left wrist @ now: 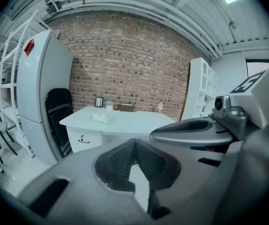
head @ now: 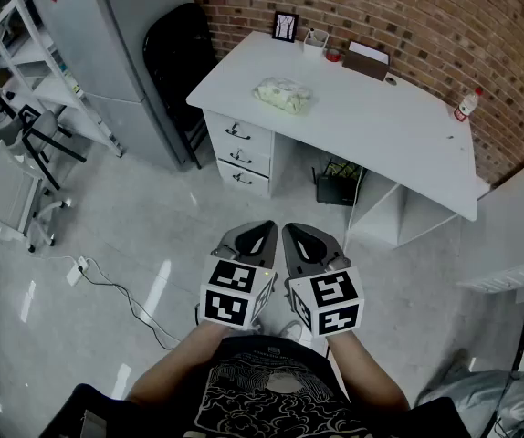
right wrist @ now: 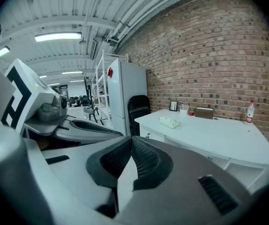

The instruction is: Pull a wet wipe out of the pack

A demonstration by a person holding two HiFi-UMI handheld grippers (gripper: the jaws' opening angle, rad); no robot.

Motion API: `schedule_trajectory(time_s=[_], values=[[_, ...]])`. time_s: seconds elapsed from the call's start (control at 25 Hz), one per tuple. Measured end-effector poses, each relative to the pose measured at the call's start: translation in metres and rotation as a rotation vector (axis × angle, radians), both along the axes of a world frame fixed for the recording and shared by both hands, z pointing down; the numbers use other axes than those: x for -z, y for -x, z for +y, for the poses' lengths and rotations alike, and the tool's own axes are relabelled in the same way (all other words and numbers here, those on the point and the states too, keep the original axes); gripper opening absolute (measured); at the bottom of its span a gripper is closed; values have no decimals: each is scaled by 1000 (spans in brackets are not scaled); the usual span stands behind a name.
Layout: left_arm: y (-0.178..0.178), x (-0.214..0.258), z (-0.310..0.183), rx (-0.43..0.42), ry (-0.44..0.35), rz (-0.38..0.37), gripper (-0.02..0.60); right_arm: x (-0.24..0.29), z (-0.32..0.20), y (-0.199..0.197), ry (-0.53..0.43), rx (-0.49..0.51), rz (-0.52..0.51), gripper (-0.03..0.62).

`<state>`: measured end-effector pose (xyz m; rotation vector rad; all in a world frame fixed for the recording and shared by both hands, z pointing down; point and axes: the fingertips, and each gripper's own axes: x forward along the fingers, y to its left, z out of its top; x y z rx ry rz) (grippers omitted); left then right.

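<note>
Head view: task not begun. We see the wipe pack lying flat on the white desk, toward its left end above the drawers. No wipe shows out of it as far as we can tell; it is too small to read any lid. Both tools are well apart from the desk, over the floor. Left gripper and right gripper are held side by side, nearly touching, close in front of the torso, noses pointing toward the desk, forearms tucked in. Left gripper view: jaws pressed together at the tips, nothing between them, pack small and far beyond. Right gripper view: same, jaws closed on nothing, pack far ahead. We judge everything is left to do: walk up, steady the pack with one tool, lift the flap if there is one, pinch a wipe, draw it out
</note>
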<state>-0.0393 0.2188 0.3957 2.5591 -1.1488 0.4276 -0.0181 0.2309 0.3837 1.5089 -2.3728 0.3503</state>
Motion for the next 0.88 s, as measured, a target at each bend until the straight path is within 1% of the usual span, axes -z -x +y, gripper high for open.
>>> schedule_trajectory(time_s=[0.16, 0.36, 0.48, 0.64, 0.88], values=[[9, -2, -6, -8, 1, 6, 12, -2, -6, 9, 8, -16, 5, 18], [17, -6, -13, -42, 19, 18, 12, -7, -15, 21, 21, -37, 24, 18], [20, -7, -17, -74, 17, 24, 12, -7, -20, 26, 22, -57, 35, 18], [24, -6, -25, -119, 21, 30, 12, -7, -28, 31, 26, -84, 23, 18], [26, -9, -39, -119, 15, 10, 12, -11, -42, 32, 32, -78, 13, 20]])
